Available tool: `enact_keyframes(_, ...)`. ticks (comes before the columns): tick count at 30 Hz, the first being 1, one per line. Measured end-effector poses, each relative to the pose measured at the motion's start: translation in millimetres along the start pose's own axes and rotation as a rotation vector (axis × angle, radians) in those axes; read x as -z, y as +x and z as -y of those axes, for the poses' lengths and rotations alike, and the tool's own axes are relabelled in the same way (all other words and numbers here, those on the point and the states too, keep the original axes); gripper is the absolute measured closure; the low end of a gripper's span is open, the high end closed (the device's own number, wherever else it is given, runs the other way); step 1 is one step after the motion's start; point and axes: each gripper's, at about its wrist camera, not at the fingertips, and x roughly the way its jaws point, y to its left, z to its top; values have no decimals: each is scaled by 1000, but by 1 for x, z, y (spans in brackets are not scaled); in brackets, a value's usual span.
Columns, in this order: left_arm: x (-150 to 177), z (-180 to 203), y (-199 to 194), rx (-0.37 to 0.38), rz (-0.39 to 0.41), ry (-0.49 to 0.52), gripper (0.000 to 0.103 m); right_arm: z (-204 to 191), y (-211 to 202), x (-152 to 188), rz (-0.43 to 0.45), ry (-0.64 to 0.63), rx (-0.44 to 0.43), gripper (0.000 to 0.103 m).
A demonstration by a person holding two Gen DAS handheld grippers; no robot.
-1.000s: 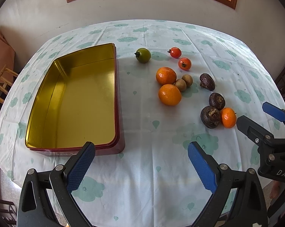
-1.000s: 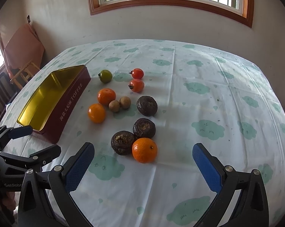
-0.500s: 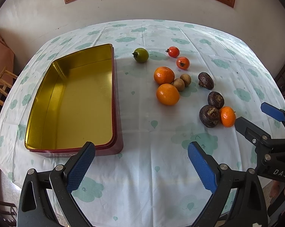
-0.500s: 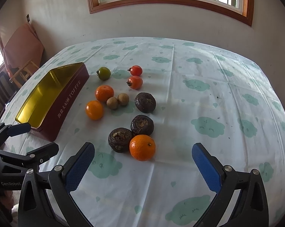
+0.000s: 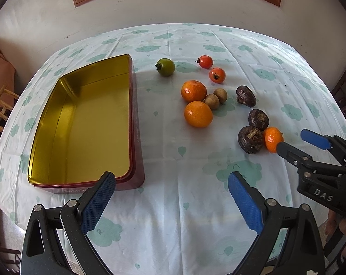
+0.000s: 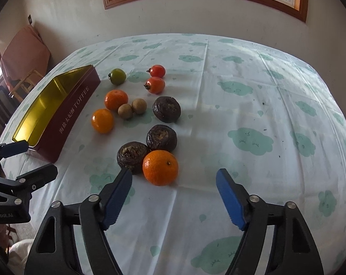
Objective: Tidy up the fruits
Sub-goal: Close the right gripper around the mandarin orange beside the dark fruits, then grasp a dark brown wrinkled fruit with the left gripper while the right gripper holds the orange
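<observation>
Daylight from a wood-framed window falls on a round table under a white cloth [image 6: 253, 87] printed with green clouds, and we find every fruit lying on it, none in the gold-lined tin [image 5: 85, 123] at the left. The right gripper [image 6: 173, 197] has just been closing to a middling gap with nothing between its pads; the nearest orange [image 6: 160, 167] sits just ahead of the tips, touching two dark wrinkled fruits [image 6: 132, 157]. The left gripper [image 5: 171, 200] hangs wide apart and empty just before the near end of the tin. We judge the chief risk to be the inner finger striking the dark fruit beside the orange, as the gap there is nil; a push could roll the orange or its neighbours across the cloth. A narrowed jaw may also ride over the orange instead of straddling it. The tin's maroon side reads "TOFFEE" after a line of Chinese characters; the right gripper's body shows "DAS", and the left's shows a part-cut word ending "Robot.AI".
</observation>
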Motion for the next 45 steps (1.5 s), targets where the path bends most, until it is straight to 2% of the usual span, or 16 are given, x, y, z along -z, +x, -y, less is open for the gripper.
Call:
enact_keyframes(5,-3,6,1,8,1,23,6,0,10,0,-10,-12,-8,36)
enact_keyframes(8,-4,9,3,12,0,34,7,-1,17,-2,-20,-21,-16,44)
enact_keyframes(12,-5,13,5,11,-1,43,7,-1,24,-3,-25,-19,-37,46)
enact_keyframes(19,-7,21,7,17,1,68,8,-5,35,-6,-33,-28,-63,65)
enact_keyframes(28,-10,28,9,34,1,84,10,-1,37,-7,-14,-10,-75,67)
enact_keyframes(32,-13,33,11,60,5,89,13,10,30,-8,20,11,-35,67)
enact_keyframes(34,-15,36,13,81,1,92,15,21,27,-11,39,36,-10,67)
enact_keyframes(36,-17,42,16,99,-3,104,22,36,28,-15,55,60,24,67)
enact_keyframes(39,-19,51,19,122,-3,135,25,55,33,-21,78,78,91,67)
enact_keyframes(40,-20,55,20,131,-3,145,26,61,34,-22,81,87,99,67)
enact_keyframes(42,-22,61,23,154,-5,163,35,73,38,-24,91,110,114,67)
enact_keyframes(45,-27,68,29,184,-18,169,38,85,45,-29,95,131,130,67)
